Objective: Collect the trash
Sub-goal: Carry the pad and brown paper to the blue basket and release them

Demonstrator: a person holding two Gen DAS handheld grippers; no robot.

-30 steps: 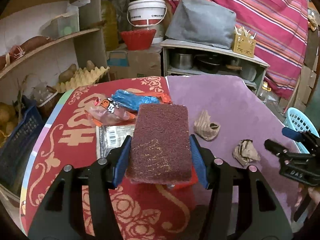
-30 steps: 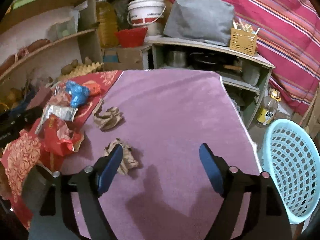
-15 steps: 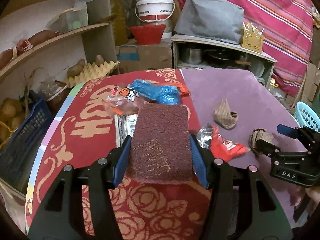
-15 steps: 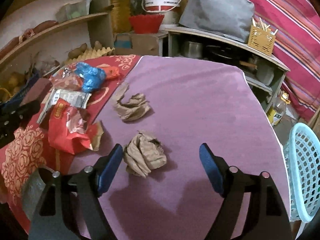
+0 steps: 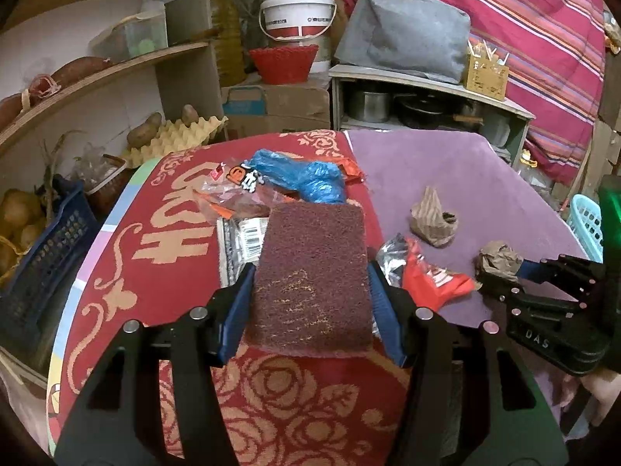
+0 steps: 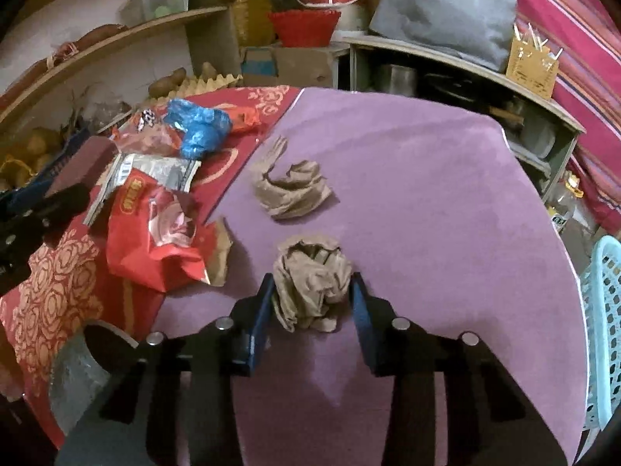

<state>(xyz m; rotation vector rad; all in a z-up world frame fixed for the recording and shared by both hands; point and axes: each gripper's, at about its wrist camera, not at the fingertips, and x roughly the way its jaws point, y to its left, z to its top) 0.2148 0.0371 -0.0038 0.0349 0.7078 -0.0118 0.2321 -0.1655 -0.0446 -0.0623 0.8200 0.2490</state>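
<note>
The left gripper (image 5: 310, 291) sat low in its frame, blue-padded fingers (image 5: 236, 310) clamped on a flat maroon scouring pad (image 5: 312, 279) that stood out over the red rose-patterned cloth (image 5: 155, 272) on the table. Just above the pad lay a crumpled blue plastic bag (image 5: 310, 178), a clear orange-printed wrapper (image 5: 233, 194) and a silver barcode packet (image 5: 240, 240), all bunched together in mid-frame. To the right of the pad, a torn red snack packet (image 5: 431, 275) straddled the edge of the purple cloth (image 5: 446, 171). Over in the right wrist view, the right gripper (image 6: 312, 291) had its fingers (image 6: 260, 310) pressed against both sides of a crumpled brown paper ball (image 6: 310, 279) in the lower centre, the ball resting on the purple cloth. A second twisted brown paper scrap (image 6: 291, 190) lay just above it, apart from the ball. At the far right edge, a light blue perforated plastic basket (image 6: 605, 330) stood beside the table.
</note>
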